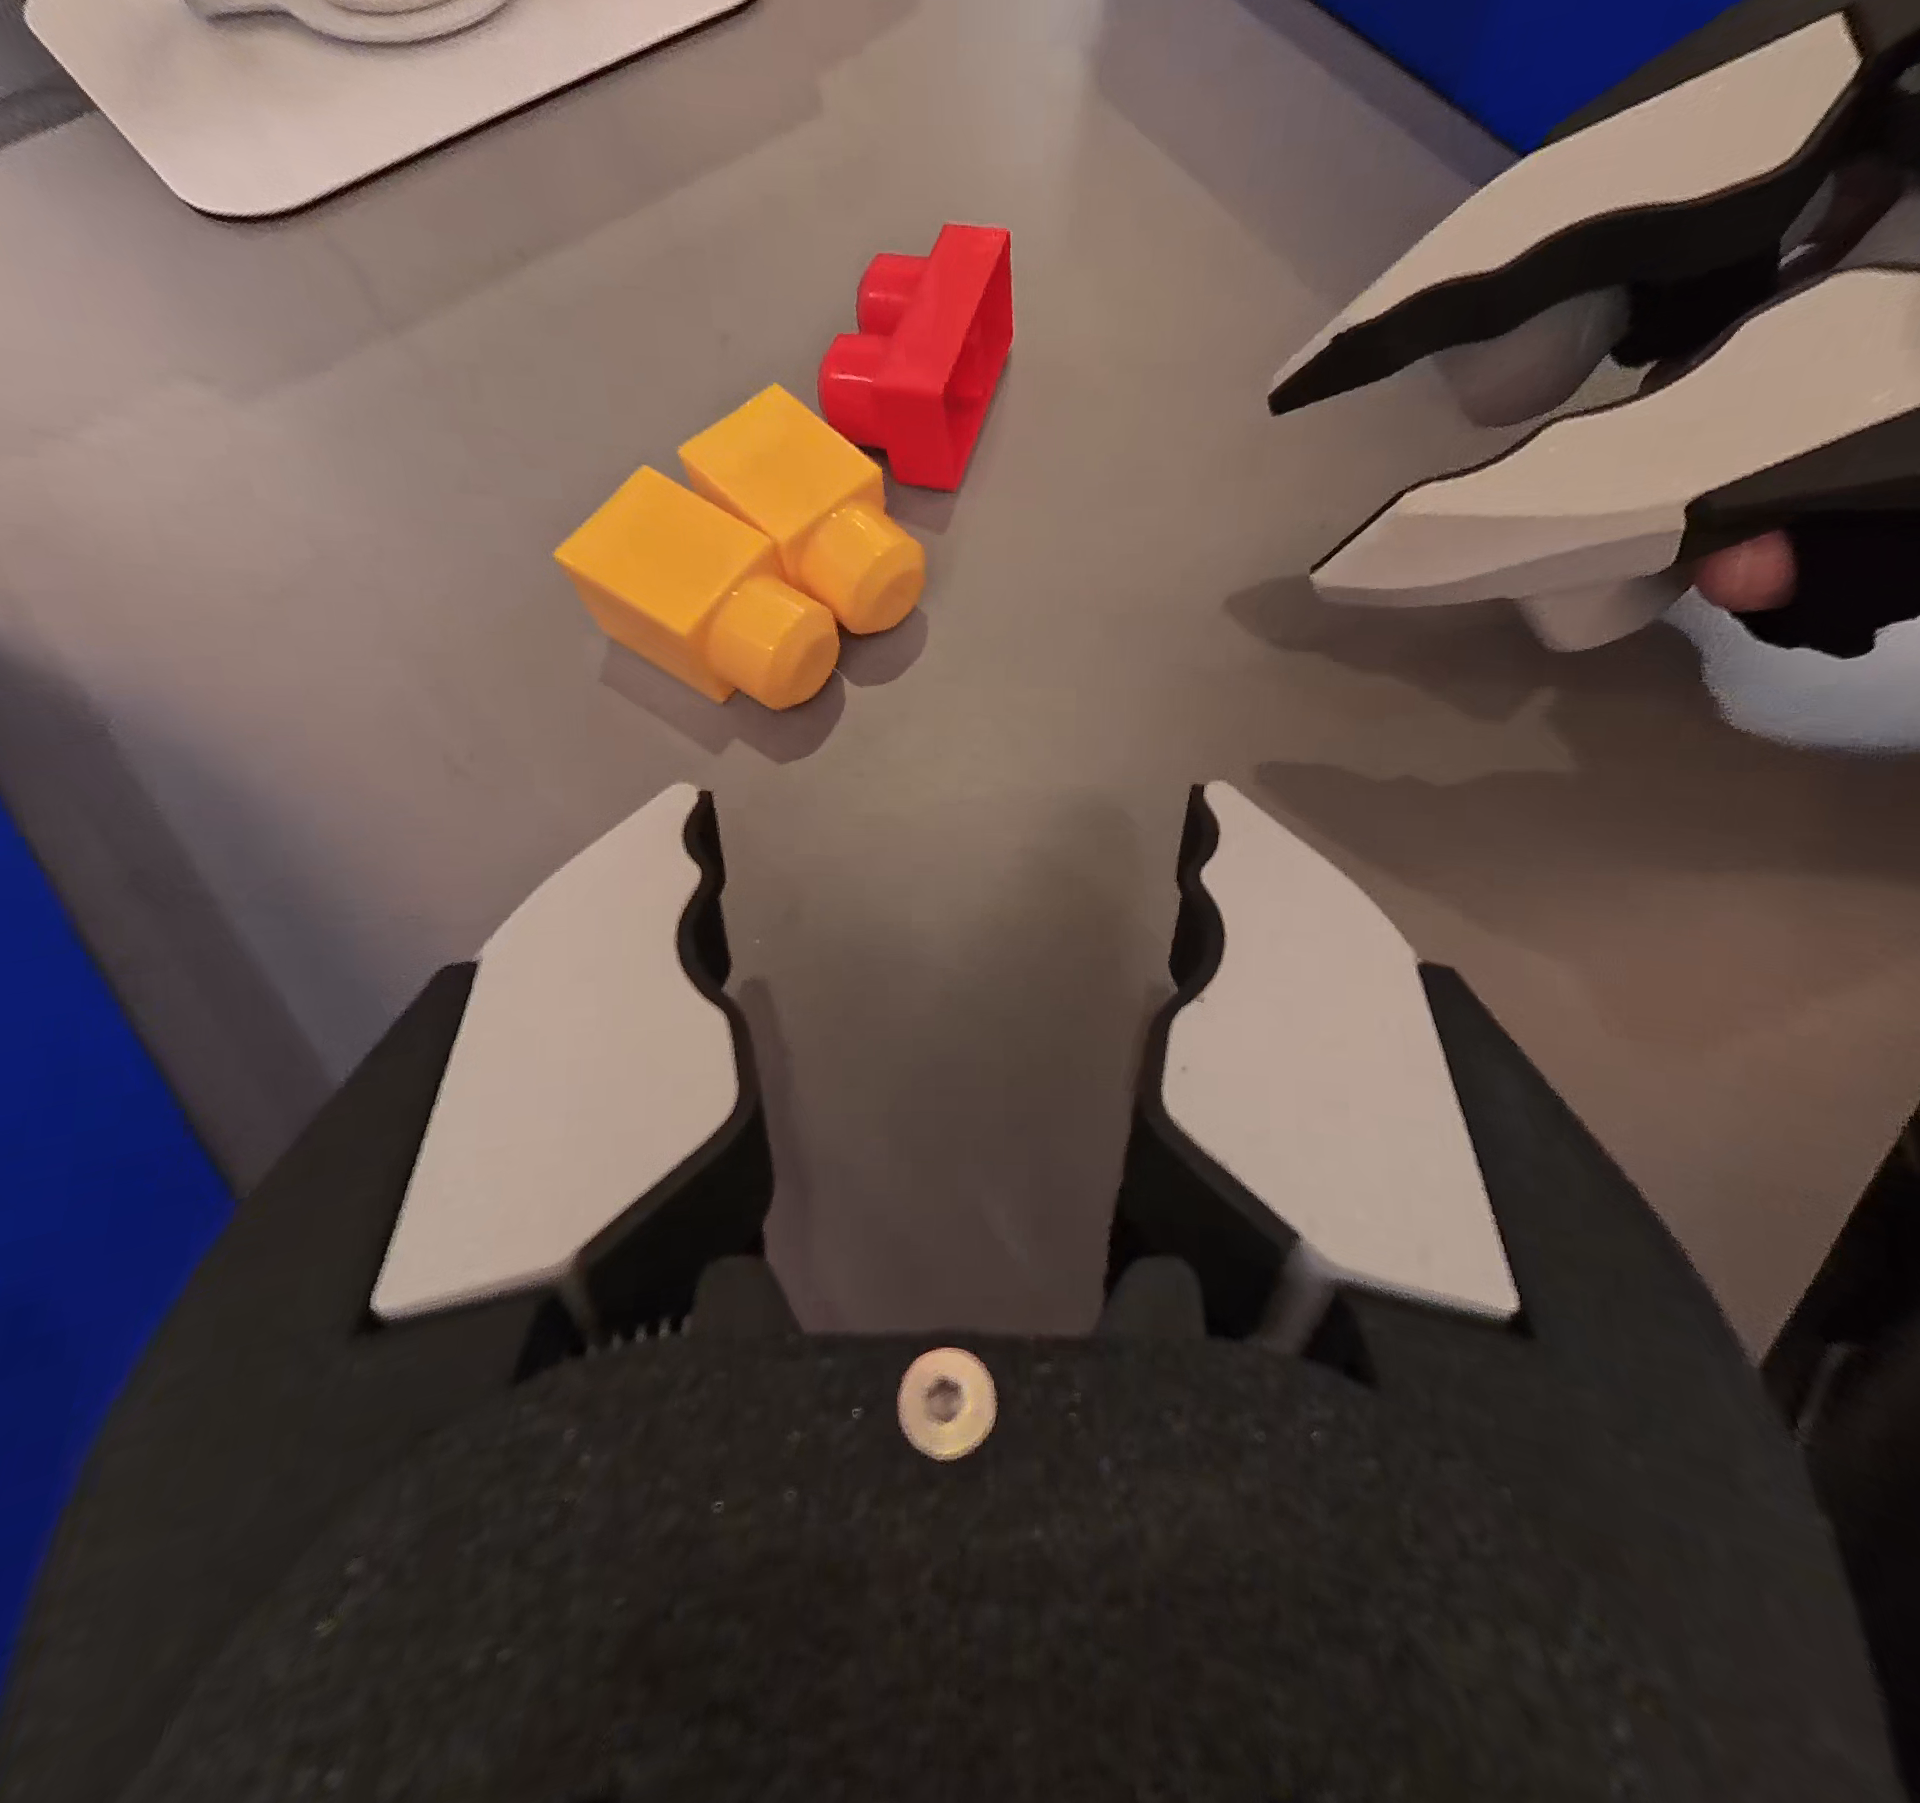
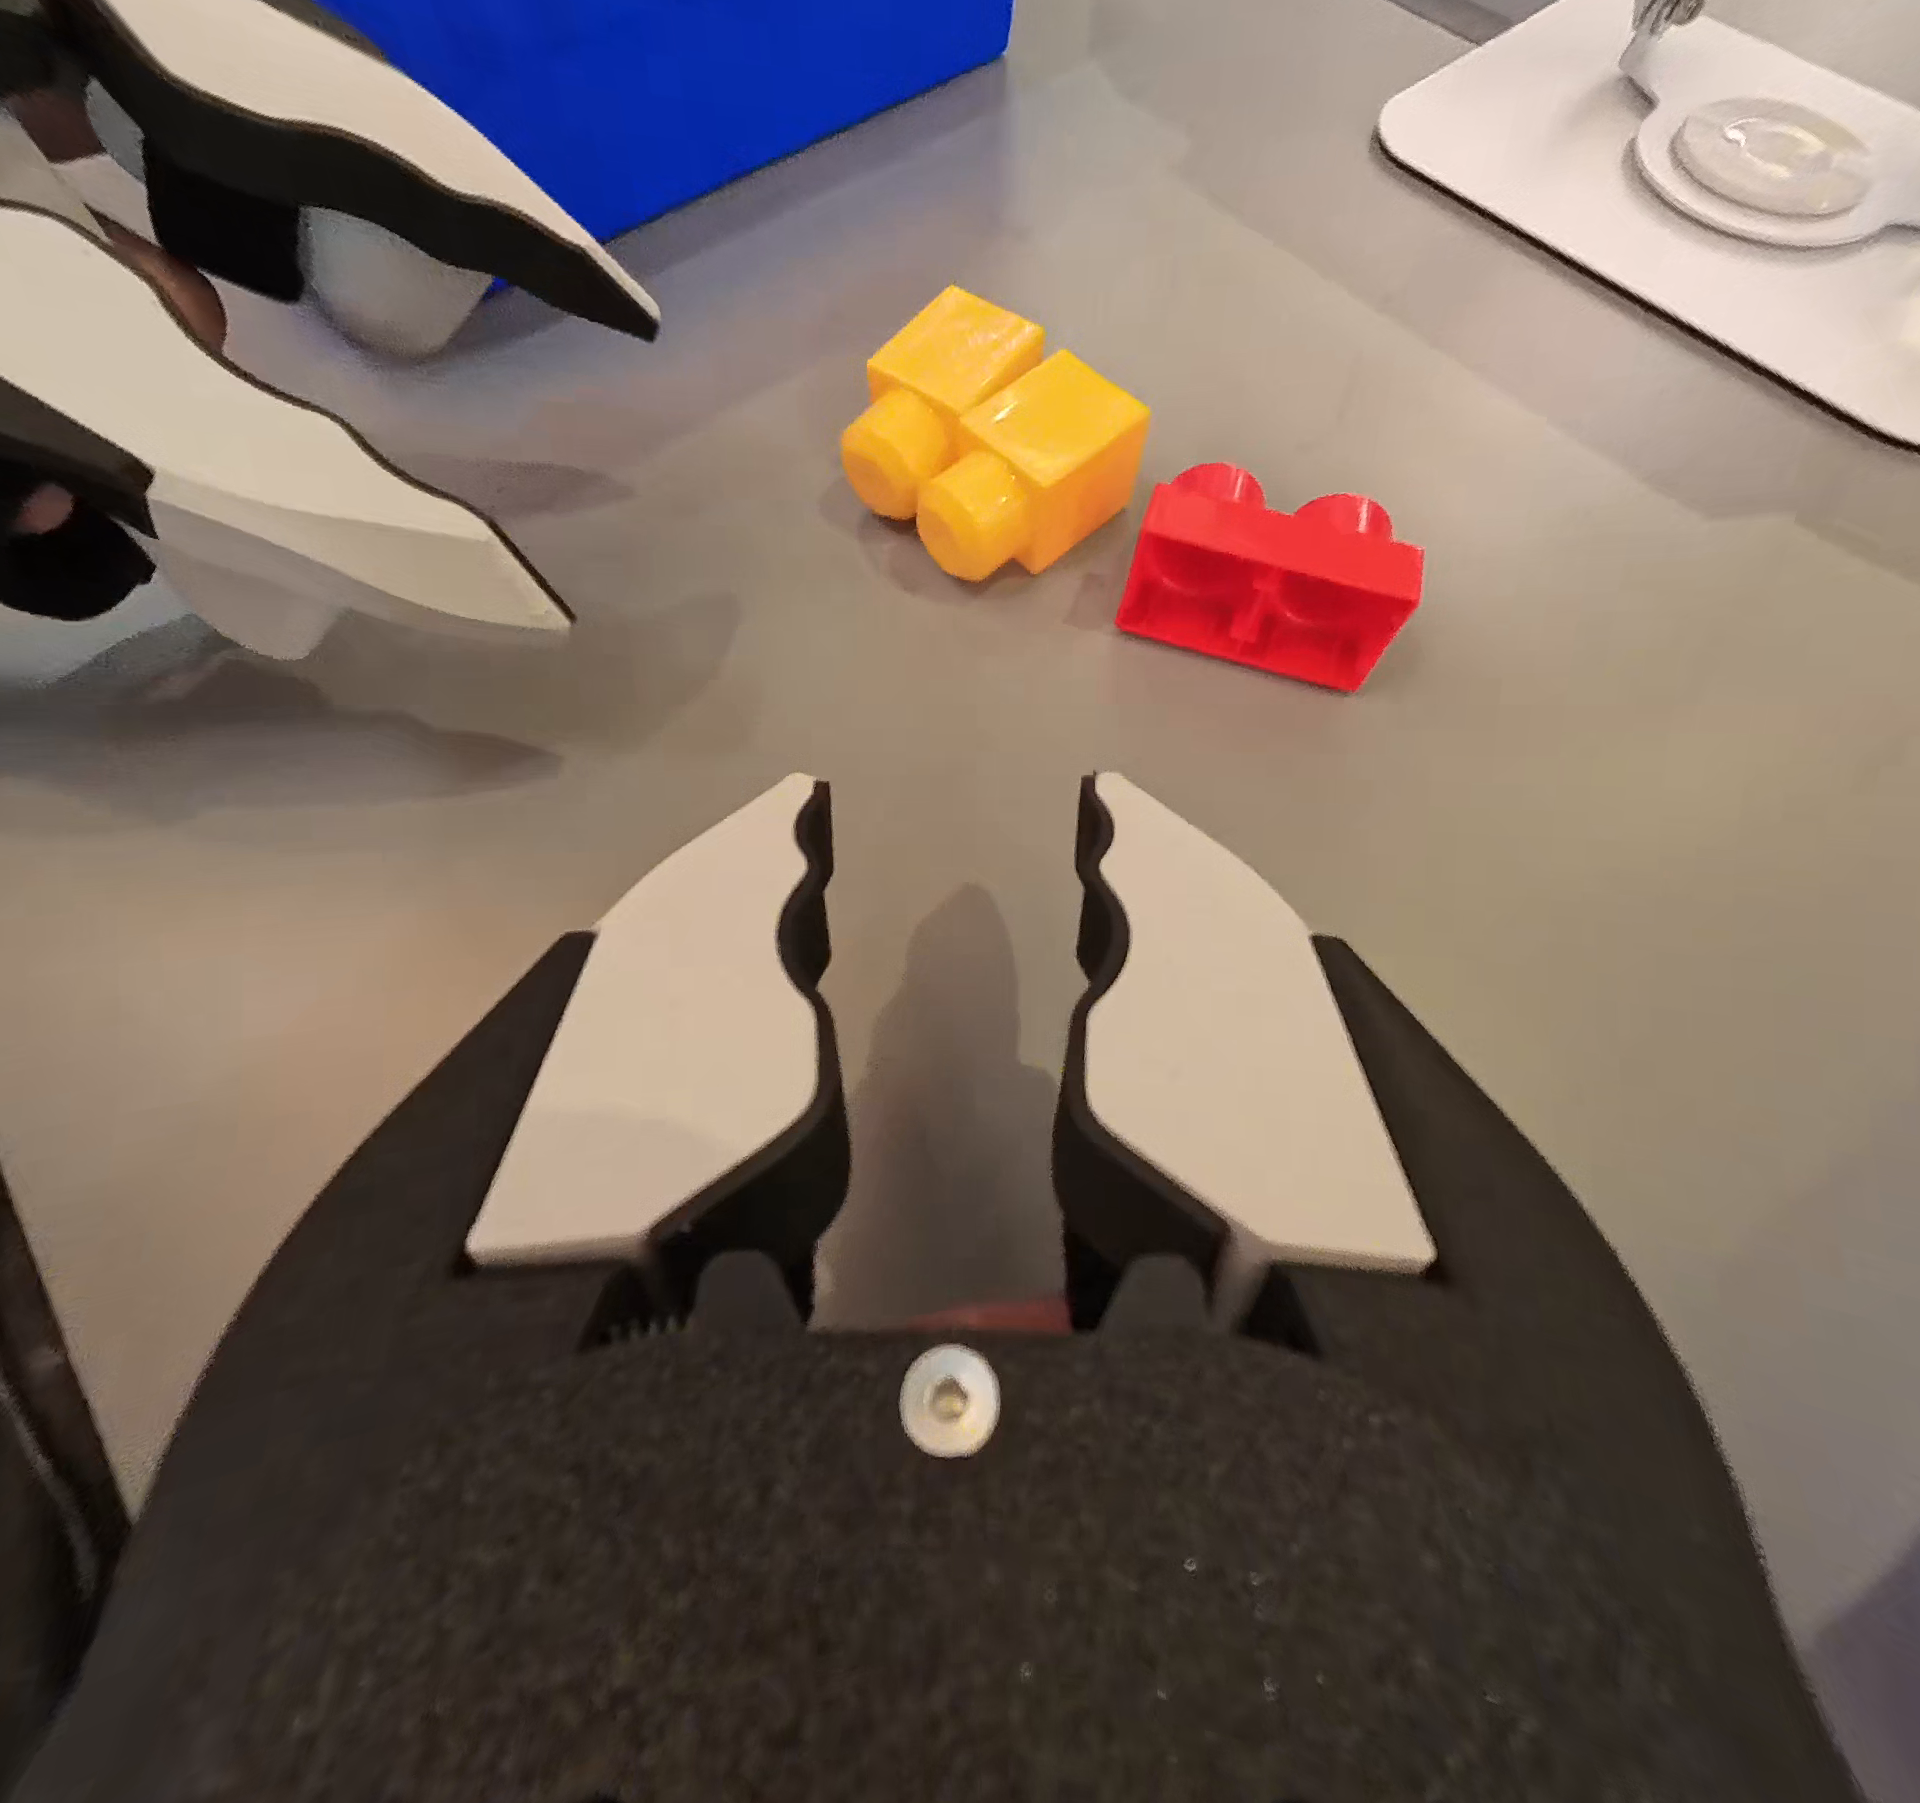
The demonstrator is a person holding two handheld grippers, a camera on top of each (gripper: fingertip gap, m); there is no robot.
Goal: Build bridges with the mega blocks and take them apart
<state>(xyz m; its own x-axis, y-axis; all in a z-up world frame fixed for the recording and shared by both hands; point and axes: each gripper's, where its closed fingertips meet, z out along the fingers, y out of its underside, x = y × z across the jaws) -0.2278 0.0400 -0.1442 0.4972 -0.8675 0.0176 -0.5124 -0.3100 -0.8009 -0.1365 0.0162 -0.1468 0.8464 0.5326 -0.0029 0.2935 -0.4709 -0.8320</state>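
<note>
The left hand-held gripper (image 1: pixel 951 797) hovers over the grey counter (image 1: pixel 1039 143), its jaws spread wide with nothing between them. Just ahead of its left fingertip, two yellow blocks (image 1: pixel 743 543) lie on their sides, touching, studs pointing back toward the gripper. Beyond them a red two-stud block (image 1: pixel 925 356) lies tipped, touching the farther yellow one. Ahead to the right, the right hand-held gripper (image 1: pixel 1294 480) hangs parted and empty. Far ahead to the left sits a white mat (image 1: pixel 260 122).

no legible txt, labels or nos. on any obj
</note>
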